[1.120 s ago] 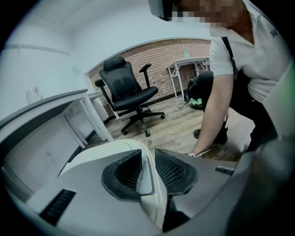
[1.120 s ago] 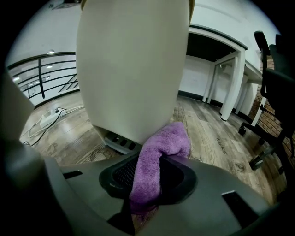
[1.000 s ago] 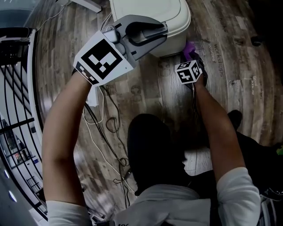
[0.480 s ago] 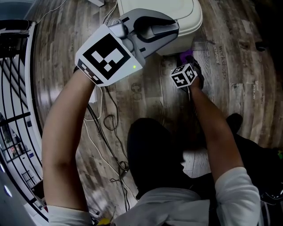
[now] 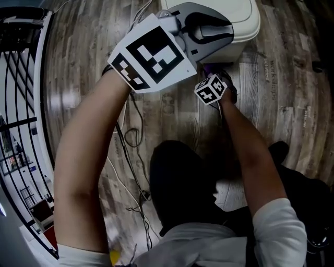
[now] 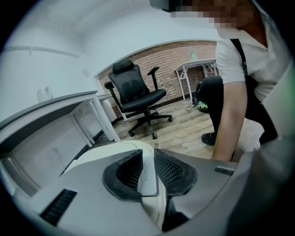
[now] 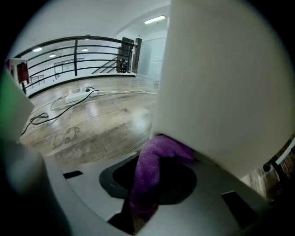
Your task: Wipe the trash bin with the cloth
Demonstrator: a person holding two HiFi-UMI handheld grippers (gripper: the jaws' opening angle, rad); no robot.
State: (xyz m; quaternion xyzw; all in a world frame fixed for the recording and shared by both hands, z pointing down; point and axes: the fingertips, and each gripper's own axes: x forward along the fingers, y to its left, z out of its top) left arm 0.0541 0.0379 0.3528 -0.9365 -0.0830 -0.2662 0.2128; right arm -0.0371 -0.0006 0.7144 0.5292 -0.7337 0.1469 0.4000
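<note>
1. Head view: bin [image 5: 237, 15] upright on the floor [image 5: 282, 104], far side, right of centre. Both grippers at its near side.
2. Left gripper view: left gripper [image 6: 148, 173] up high, pads pinching the lid edge [image 6: 154, 207]. Jaws just been closing, with that edge between them and no gap showing on either side. Reads as a steadying hold.
3. Right gripper view: right gripper [image 7: 152, 184] down low, clamped on the cloth [image 7: 159, 154]. Purple fold caught between the pads, loose end sticking out past the tips.
4. Key relation: wall [image 7: 221, 83] of the bin just far and right of the cloth. Loose end appears to touch it low down, close to the floor. No gap left to cross.
5. Long axis of the wall vertical, cloth at its bottom end. Likely stroke: up, or sideways round the wall, pressing far-right into it. Judgement only.
6. Right hand nearer the wall, left busy at the top, so wiping falls to the right.
7. Risk: light bin sliding or tipping away under the push, with only the left pinch to counter it. Cables [image 5: 130, 138] on the floor to the left, well apart from the wipe zone.
8. Progress: cannot tell how much wall is done. No dirt or wet marks visible.
</note>
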